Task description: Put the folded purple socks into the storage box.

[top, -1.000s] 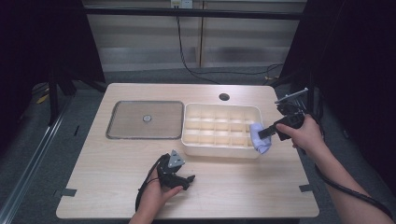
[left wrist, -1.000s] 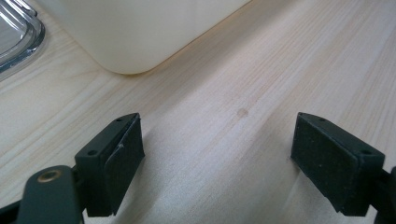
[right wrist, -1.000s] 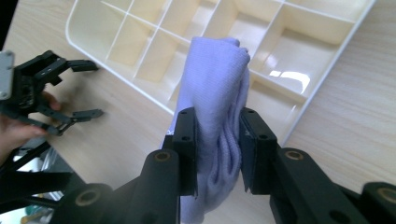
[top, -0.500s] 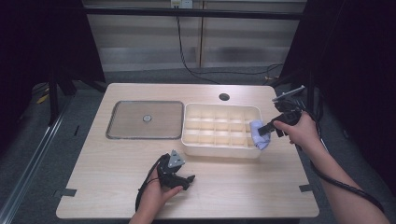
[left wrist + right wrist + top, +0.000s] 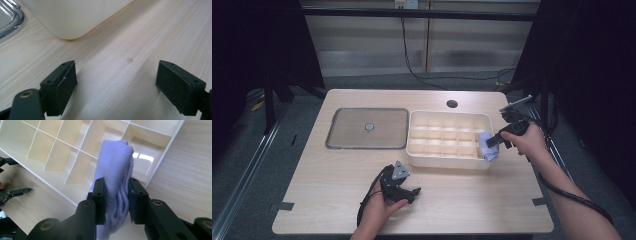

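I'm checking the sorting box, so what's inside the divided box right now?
The box shows bare cream compartments. A lilac cloth, clamped in the right tongs, hangs over its near right corner, hiding the compartment beneath it, so I can't tell whether anything lies there.

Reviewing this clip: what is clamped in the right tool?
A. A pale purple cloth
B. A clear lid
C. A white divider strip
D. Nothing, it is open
A: in the right gripper view the right tool has its jaws pressed on both sides of a folded pale purple cloth, above the corner of the cream compartment box.
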A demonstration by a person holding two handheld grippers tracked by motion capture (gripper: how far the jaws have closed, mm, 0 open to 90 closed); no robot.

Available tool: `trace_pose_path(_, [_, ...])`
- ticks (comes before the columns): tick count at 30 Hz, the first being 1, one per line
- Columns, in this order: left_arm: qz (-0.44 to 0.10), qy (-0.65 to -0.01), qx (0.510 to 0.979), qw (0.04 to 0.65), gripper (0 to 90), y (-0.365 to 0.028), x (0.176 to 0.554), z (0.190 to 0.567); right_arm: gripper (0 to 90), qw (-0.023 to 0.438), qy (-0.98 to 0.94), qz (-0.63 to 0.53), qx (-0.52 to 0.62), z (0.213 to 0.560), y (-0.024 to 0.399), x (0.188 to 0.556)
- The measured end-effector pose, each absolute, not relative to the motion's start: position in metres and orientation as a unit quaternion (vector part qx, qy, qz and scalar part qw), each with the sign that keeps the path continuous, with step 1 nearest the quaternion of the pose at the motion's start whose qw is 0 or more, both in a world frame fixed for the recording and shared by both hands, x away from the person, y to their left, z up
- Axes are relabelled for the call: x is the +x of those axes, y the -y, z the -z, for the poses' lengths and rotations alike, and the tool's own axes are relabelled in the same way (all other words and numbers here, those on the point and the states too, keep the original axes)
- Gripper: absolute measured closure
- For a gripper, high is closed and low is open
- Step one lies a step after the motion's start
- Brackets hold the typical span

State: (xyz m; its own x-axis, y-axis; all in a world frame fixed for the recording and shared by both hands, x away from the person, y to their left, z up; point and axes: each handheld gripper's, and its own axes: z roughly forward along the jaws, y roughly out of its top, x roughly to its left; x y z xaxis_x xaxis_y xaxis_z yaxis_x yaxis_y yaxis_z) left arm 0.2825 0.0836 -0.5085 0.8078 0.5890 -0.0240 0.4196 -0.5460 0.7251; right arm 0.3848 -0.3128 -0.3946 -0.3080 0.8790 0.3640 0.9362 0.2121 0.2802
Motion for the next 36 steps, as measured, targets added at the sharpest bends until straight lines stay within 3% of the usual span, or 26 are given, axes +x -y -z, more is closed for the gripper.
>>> trace_pose_path(36, [-0.112, -0.290, 0.872, 0.378, 16.4, -0.084, 0.282, 0.508, 70.8, 0.040, 0.800, 0.182, -0.570, 0.412, 0.297, 0.388])
